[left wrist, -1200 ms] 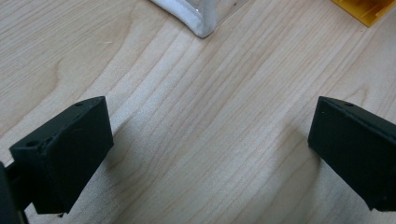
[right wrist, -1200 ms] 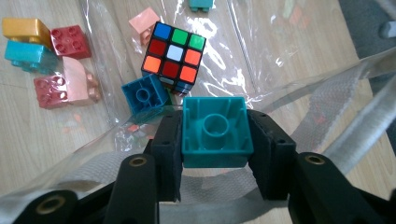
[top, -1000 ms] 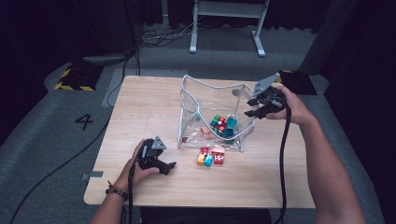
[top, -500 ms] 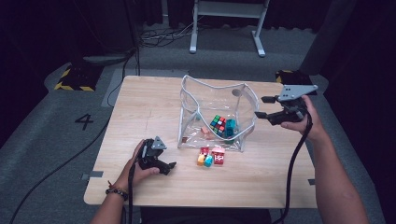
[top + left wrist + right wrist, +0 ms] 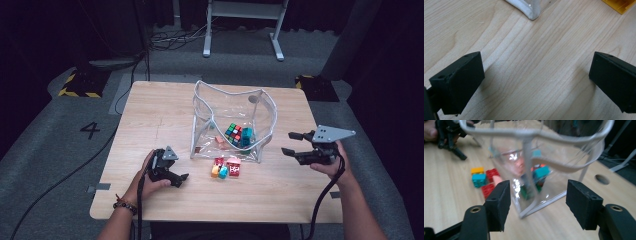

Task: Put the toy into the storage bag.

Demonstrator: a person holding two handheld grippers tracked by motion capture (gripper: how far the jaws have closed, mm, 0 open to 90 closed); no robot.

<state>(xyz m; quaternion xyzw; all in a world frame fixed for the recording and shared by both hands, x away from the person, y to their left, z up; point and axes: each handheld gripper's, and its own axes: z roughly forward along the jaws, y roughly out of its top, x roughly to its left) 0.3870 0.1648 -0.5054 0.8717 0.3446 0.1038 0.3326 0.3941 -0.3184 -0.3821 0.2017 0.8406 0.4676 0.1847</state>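
While my right tongs (image 5: 290, 142) hang half-open and empty, just opened, beside the clear plastic pouch (image 5: 227, 117) mid-tabletop (image 5: 150, 115), my left tongs (image 5: 181, 179) rest wide near the small coloured blocks (image 5: 226, 168).

High view: fixed above, looking forward and down over the table (image 5: 150, 115). Left gripper view: close, facing down at the tabletop. Right gripper view: low, level, near the clear bag (image 5: 549, 157), shared with the high view.

Clear bag (image 5: 227, 117) upright mid-table, mouth open (cubes inside); small bricks (image 5: 226, 167) just before it.
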